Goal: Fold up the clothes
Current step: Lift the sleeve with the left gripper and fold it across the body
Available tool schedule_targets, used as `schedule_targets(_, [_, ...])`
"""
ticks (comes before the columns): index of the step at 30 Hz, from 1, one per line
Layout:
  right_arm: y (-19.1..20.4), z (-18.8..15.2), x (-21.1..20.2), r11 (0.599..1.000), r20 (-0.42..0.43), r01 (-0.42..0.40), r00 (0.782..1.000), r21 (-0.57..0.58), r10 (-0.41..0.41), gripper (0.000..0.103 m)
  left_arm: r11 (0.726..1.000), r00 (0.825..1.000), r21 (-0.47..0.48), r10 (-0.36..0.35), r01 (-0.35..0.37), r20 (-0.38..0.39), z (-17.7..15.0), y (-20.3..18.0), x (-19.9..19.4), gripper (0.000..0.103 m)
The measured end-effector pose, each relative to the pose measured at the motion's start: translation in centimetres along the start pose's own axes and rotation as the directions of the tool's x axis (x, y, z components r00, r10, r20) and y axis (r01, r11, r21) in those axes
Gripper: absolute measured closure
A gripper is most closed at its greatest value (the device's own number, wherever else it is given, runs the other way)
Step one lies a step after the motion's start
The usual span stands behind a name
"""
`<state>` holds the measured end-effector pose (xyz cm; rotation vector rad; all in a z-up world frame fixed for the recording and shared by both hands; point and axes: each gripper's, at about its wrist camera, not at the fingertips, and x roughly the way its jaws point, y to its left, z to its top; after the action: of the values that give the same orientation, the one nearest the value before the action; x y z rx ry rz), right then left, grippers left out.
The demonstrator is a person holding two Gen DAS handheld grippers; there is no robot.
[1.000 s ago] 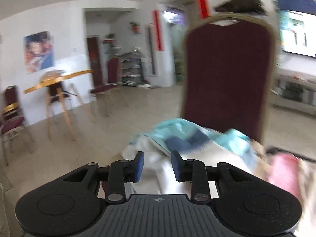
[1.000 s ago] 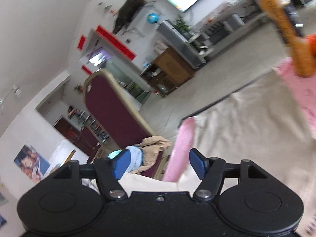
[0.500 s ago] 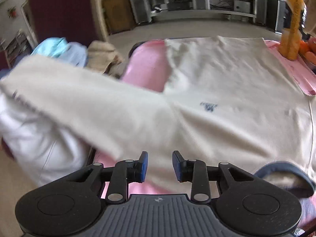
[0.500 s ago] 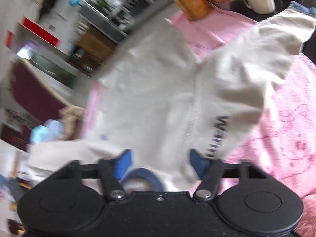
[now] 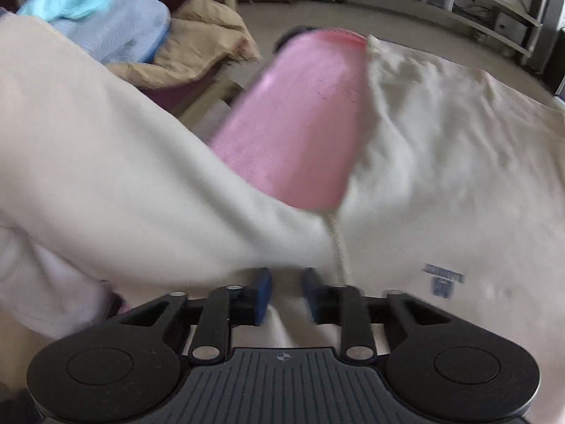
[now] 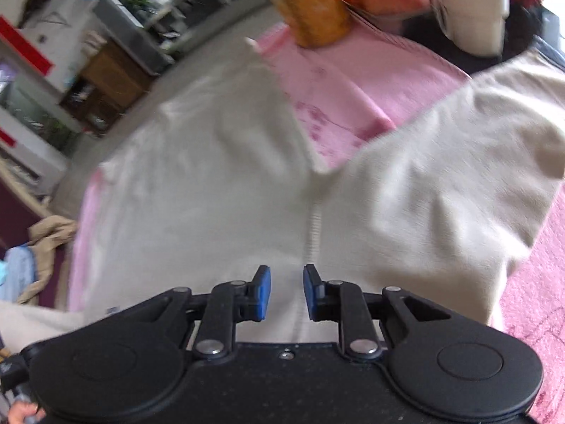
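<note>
Lying blurred: apparently one cream shirt (image 5: 441, 162).

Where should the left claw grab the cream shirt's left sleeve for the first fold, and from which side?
Judging from the left wrist view, take the sleeve near its outer end, not at the shoulder seam. It stretches out left past the pink cover, so that end seems free. Come in from the left edge with the left claw, jaws across the sleeve, then carry it over the shirt.

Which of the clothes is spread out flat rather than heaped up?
The cream sweatshirt with a small blue chest logo, spread across the pink cloth. The light blue garment and the tan garment lie crumpled in a heap beyond it.
</note>
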<state>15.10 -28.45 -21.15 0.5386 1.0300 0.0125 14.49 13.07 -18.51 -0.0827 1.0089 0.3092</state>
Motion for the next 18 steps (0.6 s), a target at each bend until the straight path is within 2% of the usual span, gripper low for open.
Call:
schedule_targets(1, [-0.3, -0.1, 0.2, 1.000, -0.004, 0.025, 1.000, 0.001, -0.025, 0.082, 1.000, 1.000, 0.000, 0.013, -0.013, -0.005, -0.2, 0.2, -0.1, 0.073])
schedule_targets(3, [-0.9, -0.2, 0.6, 0.997, -0.012, 0.075, 0.997, 0.003, -0.075, 0.094, 0.999, 0.999, 0.001, 0.038, -0.038, -0.014, -0.7, 0.5, -0.3, 0.073])
schedule_targets(7, [-2.1, -0.9, -0.3, 0.991, -0.009, 0.131, 0.991, 0.008, -0.131, 0.095, 0.997, 0.997, 0.016, 0.070, -0.070, -0.029, -2.1, 1.5, -1.2, 0.073])
schedule_targets(11, [-3.9, -2.5, -2.5, 0.986, -0.035, 0.165, 0.986, 0.033, -0.163, 0.095, 0.990, 0.995, 0.112, 0.097, -0.092, -0.040, -4.6, 2.0, -2.9, 0.069])
schedule_targets(14, [-5.0, -3.9, -4.2, 0.979, -0.050, 0.201, 0.978, 0.023, -0.200, 0.095, 0.966, 0.986, 0.222, 0.153, -0.136, -0.062, -6.9, 1.9, -4.1, 0.070])
schedule_targets(16, [-5.4, -4.8, -5.2, 0.971, -0.053, 0.239, 0.970, 0.010, -0.239, 0.082, 0.953, 0.982, 0.259, 0.179, -0.158, -0.059, -8.2, 2.0, -5.0, 0.070])
schedule_targets(17, [-5.5, -5.2, -5.6, 0.965, -0.052, 0.263, 0.964, 0.005, -0.262, 0.070, 0.948, 0.980, 0.271, 0.189, -0.167, -0.056, -8.8, 2.1, -5.5, 0.071])
schedule_targets(18, [-5.6, -5.6, -6.2, 0.959, -0.048, 0.282, 0.958, 0.000, -0.282, 0.070, 0.950, 0.982, 0.264, 0.183, -0.165, -0.044, -9.3, 2.3, -6.2, 0.072])
